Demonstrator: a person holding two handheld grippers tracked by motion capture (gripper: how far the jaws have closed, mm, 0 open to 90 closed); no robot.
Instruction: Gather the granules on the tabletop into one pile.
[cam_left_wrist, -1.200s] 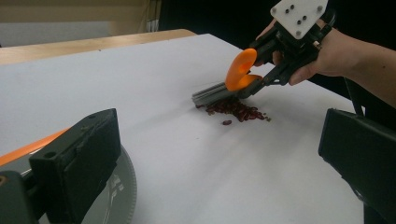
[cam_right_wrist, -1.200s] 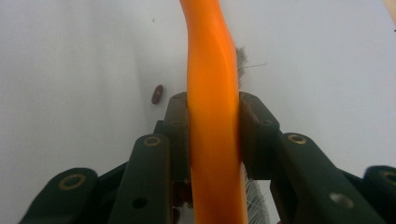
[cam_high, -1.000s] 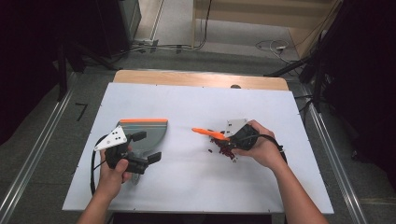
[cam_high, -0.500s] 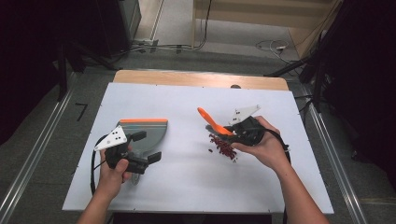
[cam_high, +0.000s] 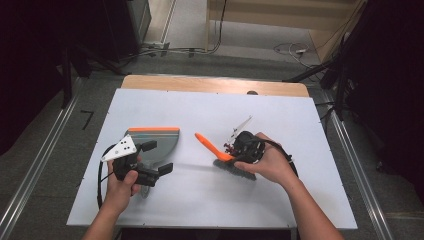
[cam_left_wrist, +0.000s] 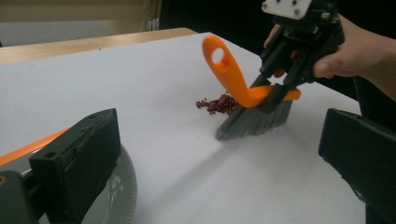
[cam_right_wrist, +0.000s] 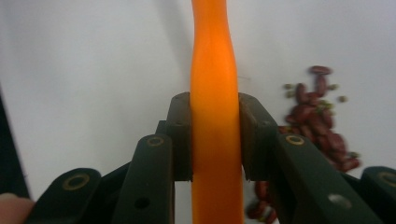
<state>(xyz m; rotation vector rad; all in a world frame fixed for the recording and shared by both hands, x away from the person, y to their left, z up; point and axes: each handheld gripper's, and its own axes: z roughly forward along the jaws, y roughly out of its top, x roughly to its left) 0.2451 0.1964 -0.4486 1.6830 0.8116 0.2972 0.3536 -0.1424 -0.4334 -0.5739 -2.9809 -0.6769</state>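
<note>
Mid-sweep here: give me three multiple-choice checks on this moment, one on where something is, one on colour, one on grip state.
1. Where does the pile of beans lie?
A. inside the dustpan
B. on the table beside the bristles
C. on the floor

2. What colour is the brush handle?
A. orange
B. blue
C. white

3. How does the right gripper stand?
A. open above the table
B. shut on nothing
C. shut on the brush

Key: 1 B, the left gripper view shows the beans on the white table next to the bristles, apart from the dustpan. 2 A, the handle is orange. 3 C, the right gripper view shows both jaws pressed against the handle.
</note>
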